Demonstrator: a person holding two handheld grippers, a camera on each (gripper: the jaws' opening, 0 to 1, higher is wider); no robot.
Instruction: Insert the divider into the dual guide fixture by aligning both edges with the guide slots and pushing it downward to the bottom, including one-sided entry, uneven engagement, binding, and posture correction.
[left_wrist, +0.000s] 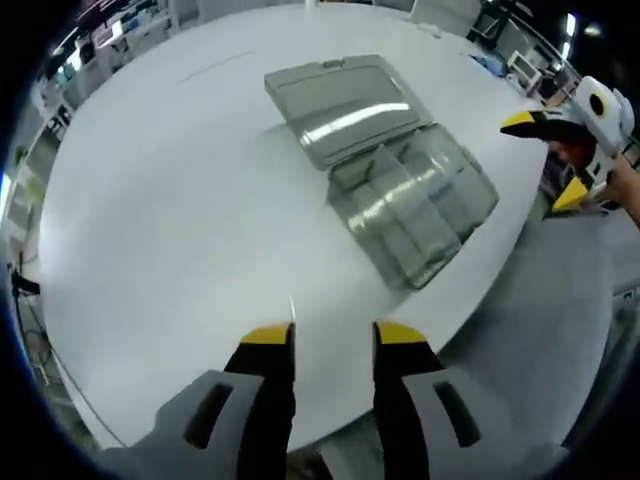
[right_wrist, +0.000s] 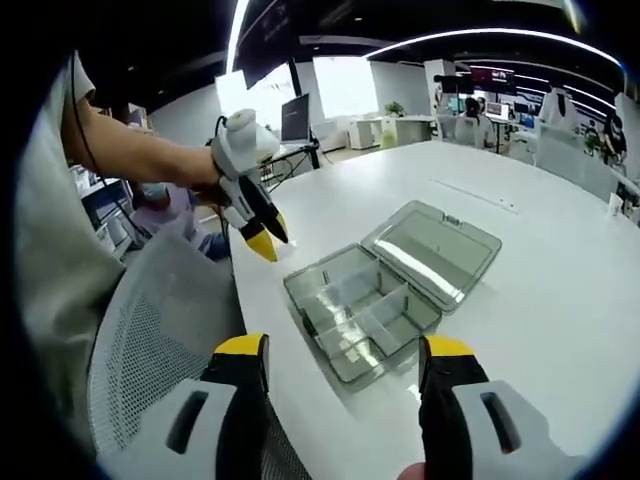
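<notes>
A clear plastic compartment box (left_wrist: 415, 205) lies on the white table (left_wrist: 180, 200) with its hinged lid (left_wrist: 340, 105) folded flat open. Clear dividers (right_wrist: 385, 300) split its tray (right_wrist: 360, 310) into several cells; I cannot tell which one is loose. My left gripper (left_wrist: 332, 335) hovers over the near table edge, short of the box, open and holding nothing. My right gripper (right_wrist: 345, 348) is also open and holding nothing, off the table edge beside the tray. Each gripper appears in the other's view: the right gripper (left_wrist: 560, 150) and the left gripper (right_wrist: 255, 215), held in a hand.
A grey mesh chair (right_wrist: 170, 330) stands against the table edge below the left gripper. The person's sleeve and arm (right_wrist: 110, 150) reach in from the left. Desks, monitors and other chairs (right_wrist: 470, 120) fill the room behind the table.
</notes>
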